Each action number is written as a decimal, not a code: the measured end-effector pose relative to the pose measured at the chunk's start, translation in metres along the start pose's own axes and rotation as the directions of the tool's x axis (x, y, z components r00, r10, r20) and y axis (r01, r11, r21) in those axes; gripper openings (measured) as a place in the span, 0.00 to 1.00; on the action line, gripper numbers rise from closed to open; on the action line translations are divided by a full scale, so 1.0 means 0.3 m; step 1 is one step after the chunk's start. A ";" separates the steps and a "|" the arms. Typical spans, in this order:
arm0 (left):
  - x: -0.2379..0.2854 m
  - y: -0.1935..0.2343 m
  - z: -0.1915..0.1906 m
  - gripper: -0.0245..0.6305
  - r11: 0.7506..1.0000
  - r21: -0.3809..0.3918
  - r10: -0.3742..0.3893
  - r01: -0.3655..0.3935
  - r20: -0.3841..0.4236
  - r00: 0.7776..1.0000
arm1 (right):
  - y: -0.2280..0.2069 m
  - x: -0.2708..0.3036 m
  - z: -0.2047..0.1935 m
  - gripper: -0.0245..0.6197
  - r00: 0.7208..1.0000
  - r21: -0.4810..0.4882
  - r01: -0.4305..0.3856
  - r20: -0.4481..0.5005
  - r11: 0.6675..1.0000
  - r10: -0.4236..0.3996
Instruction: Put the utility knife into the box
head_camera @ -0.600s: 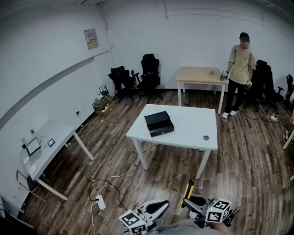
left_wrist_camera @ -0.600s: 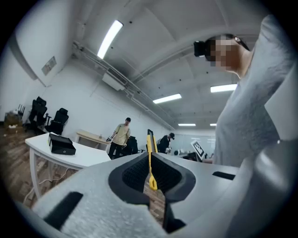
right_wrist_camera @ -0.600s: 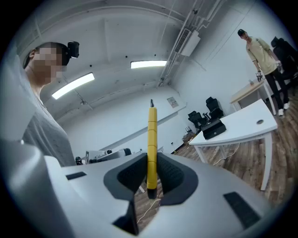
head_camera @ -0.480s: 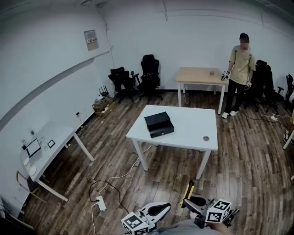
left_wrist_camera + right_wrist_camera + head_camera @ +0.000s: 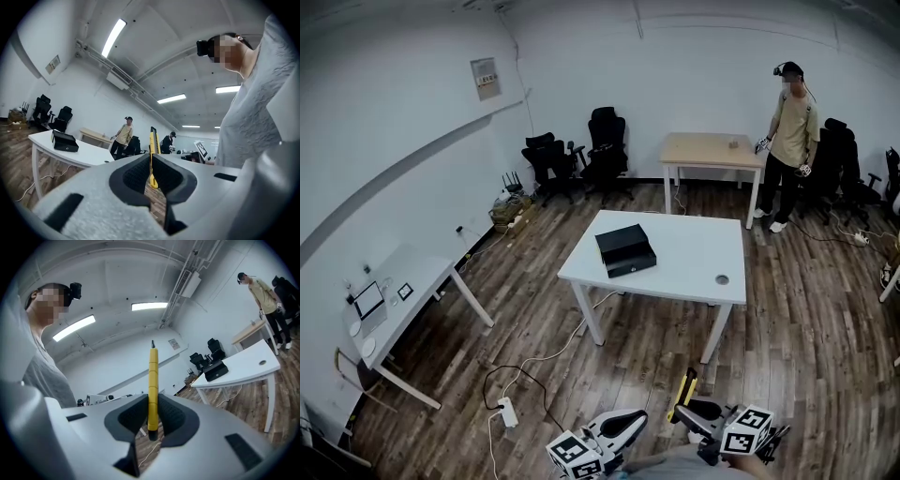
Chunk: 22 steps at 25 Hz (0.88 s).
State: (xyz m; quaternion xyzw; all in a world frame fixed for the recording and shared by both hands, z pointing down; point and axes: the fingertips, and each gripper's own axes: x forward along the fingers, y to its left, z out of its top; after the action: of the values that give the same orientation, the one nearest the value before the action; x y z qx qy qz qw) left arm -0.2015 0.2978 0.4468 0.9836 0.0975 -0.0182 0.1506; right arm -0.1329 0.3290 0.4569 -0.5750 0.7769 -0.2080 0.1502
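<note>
Utility knife [image 5: 153,380] clamped in R gripper [image 5: 151,409], head view: box [image 5: 625,250] well apart

Far ahead of the left tongs [image 5: 634,418] and the right tongs [image 5: 688,411], a white table [image 5: 694,262] stands on the wood floor [image 5: 806,319]. A black box [image 5: 625,250] lies on its left part. A small round spot [image 5: 722,279] sits by the corner nearest the right tongs. A white plug strip [image 5: 506,413] lies on the floor, left of the left tongs.
</note>
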 end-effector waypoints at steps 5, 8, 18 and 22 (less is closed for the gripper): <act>0.019 0.002 -0.018 0.08 1.000 0.003 -0.010 0.010 -0.013 1.000 | -0.003 -0.012 0.012 0.16 1.000 -0.019 0.000 0.017 1.000 0.000; 0.025 -0.003 -0.020 0.08 1.000 0.002 -0.017 0.017 -0.026 1.000 | -0.005 -0.011 0.017 0.16 1.000 -0.018 -0.005 0.022 1.000 0.006; 0.041 -0.016 -0.006 0.08 0.999 -0.033 -0.015 0.014 -0.043 0.999 | -0.008 -0.010 0.011 0.16 1.000 0.001 0.001 0.026 1.000 -0.001; 0.030 0.015 -0.064 0.08 1.000 0.000 -0.029 0.029 -0.052 0.998 | -0.008 -0.012 0.017 0.16 1.000 0.000 0.004 0.031 1.000 -0.004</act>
State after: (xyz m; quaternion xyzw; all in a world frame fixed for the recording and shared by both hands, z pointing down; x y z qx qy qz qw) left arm -0.1918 0.3011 0.4658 0.9823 0.1157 0.0049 0.1473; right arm -0.1275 0.3311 0.4537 -0.5797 0.7732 -0.1996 0.1618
